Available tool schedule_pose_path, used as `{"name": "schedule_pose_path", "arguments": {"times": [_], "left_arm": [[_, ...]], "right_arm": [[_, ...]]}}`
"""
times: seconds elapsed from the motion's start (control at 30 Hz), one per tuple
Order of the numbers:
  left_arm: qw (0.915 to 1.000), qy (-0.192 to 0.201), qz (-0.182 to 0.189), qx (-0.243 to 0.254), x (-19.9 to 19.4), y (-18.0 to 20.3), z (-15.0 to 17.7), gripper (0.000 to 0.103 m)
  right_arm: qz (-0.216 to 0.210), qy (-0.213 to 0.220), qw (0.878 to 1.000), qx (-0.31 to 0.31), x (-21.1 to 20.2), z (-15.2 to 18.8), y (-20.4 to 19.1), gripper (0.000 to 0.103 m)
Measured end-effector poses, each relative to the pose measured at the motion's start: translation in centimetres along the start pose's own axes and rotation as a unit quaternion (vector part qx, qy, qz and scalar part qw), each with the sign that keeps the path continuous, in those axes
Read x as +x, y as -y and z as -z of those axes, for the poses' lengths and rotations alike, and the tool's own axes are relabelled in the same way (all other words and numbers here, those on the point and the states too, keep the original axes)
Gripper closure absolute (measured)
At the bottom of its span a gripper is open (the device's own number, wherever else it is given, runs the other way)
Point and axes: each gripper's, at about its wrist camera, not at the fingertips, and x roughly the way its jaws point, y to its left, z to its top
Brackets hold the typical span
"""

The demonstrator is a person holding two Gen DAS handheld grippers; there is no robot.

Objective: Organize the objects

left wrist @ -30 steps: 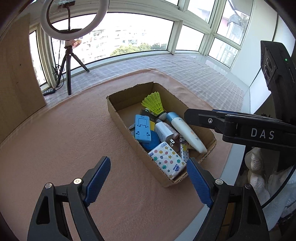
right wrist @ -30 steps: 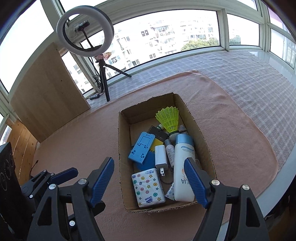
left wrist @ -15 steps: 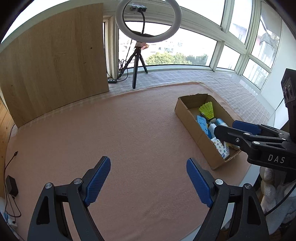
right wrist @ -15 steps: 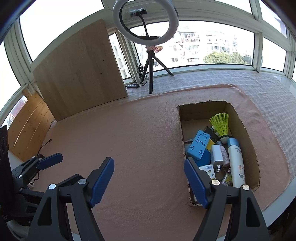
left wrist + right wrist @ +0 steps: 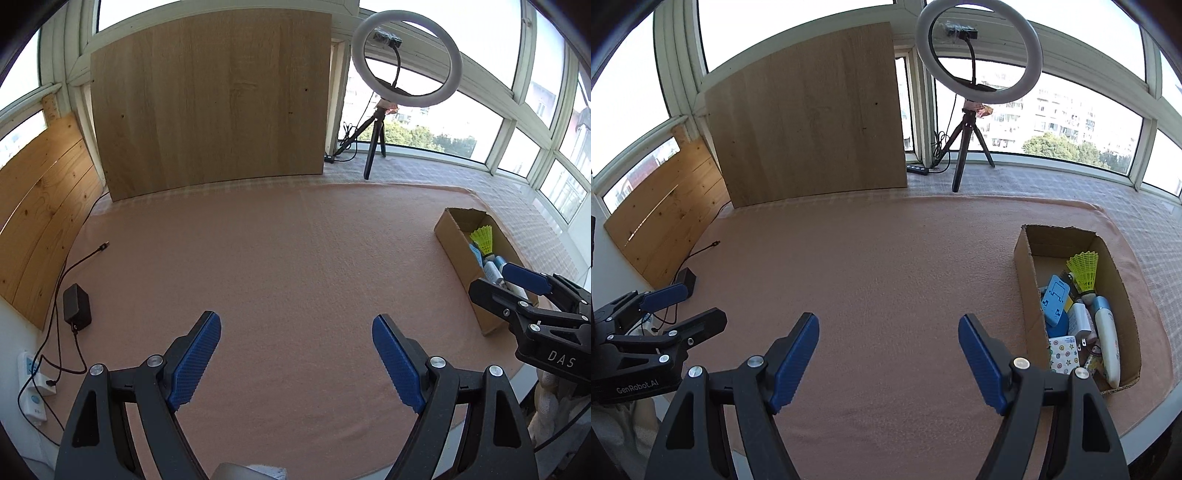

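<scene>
Right wrist: cardboard box right of the spread, empty right claw.

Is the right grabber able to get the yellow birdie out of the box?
Probably yes. The right gripper is open and empty, the cardboard box has no lid, and the yellow shuttlecock sits on top of the pile, uncovered.

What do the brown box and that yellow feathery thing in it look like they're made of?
The box looks like plain matte corrugated cardboard: brown, with rough-cut edges. The shuttlecock seems to be glossy neon-yellow plastic, its skirt a moulded mesh; probably nylon, though that is uncertain.
</scene>
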Motion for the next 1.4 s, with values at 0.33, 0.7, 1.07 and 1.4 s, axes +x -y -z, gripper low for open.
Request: {"name": "schedule_pose_path", "arguments": {"times": [0.33, 0.7, 1.07, 1.4], "left_arm": [[0.9983, -0.004, -0.039, -0.043, -0.9, -5.3, 1.9, 0.016], [0.9980, -0.014, -0.041, -0.045, 0.5, -5.6, 1.7, 0.016], [0.9981, -0.026, -0.036, -0.043, 2.0, -5.0, 1.3, 0.014], [0.9980, -0.029, -0.036, -0.043, 2.4, -5.0, 1.1, 0.014]], "right_arm": [[0.011, 0.004, 0.999, -0.035, 0.8, 1.1, -4.0, 0.029], [0.019, 0.006, 0.999, -0.028, 1.5, 0.7, -4.4, 0.029], [0.021, -0.004, 1.000, -0.013, 2.2, 0.6, -3.2, 0.029], [0.021, -0.006, 1.000, -0.013, 2.4, 0.5, -2.8, 0.029]]}}
